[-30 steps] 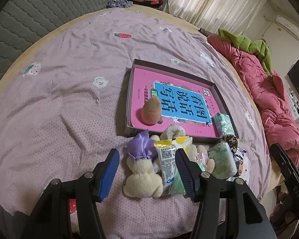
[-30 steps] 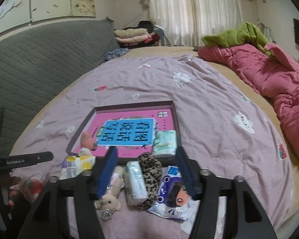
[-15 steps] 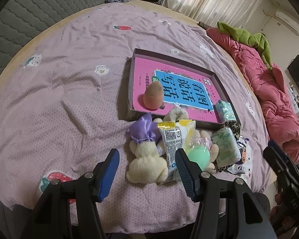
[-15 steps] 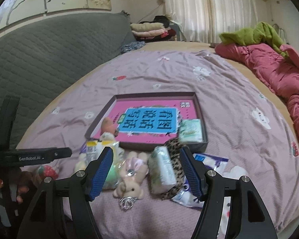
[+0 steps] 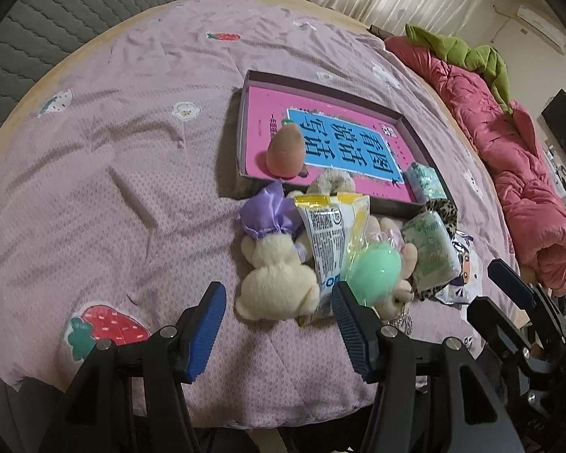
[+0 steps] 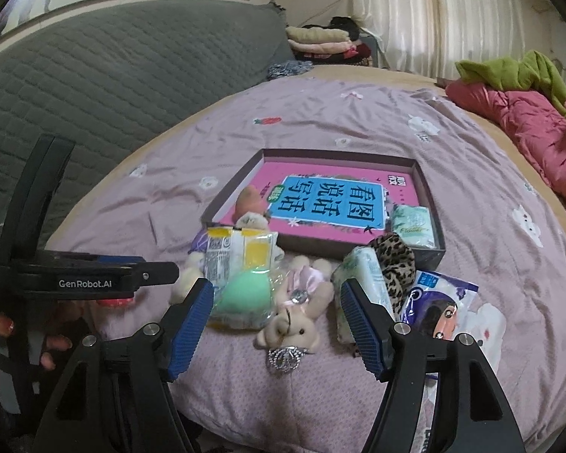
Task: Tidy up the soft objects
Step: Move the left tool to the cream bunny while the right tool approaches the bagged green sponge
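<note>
1. Soft items lie in a cluster on the bed's purple quilt point(image 5: 105, 173), just in front of the near wall of a shallow dark box point(image 6: 428, 183).
2. Box holds a pink book point(image 6: 332, 204) flat on its floor; a peach egg-shaped sponge point(image 5: 285, 149) stands on the book's near left part; a green tissue pack point(image 6: 413, 224) lies in the near right corner.
3. Cluster, left to right in the right wrist view: cream plush rabbit with purple bow point(image 5: 275, 260), yellow-and-white snack packet point(image 6: 241, 251), green sponge in clear wrap point(image 6: 245, 296), small bear in pink dress point(image 6: 296, 321), white tissue pack point(image 6: 362, 285), leopard-print scrunchie point(image 6: 394, 260), cartoon-face packet point(image 6: 439, 304).
4. Left hand-held gripper point(image 5: 277, 324): jaws apart, empty, above the quilt near the rabbit's lower end.
5. Right hand-held gripper point(image 6: 277, 317): jaws have just been opening, now wide apart, gripping nothing; the bear lies in line between them, untouched.
</note>
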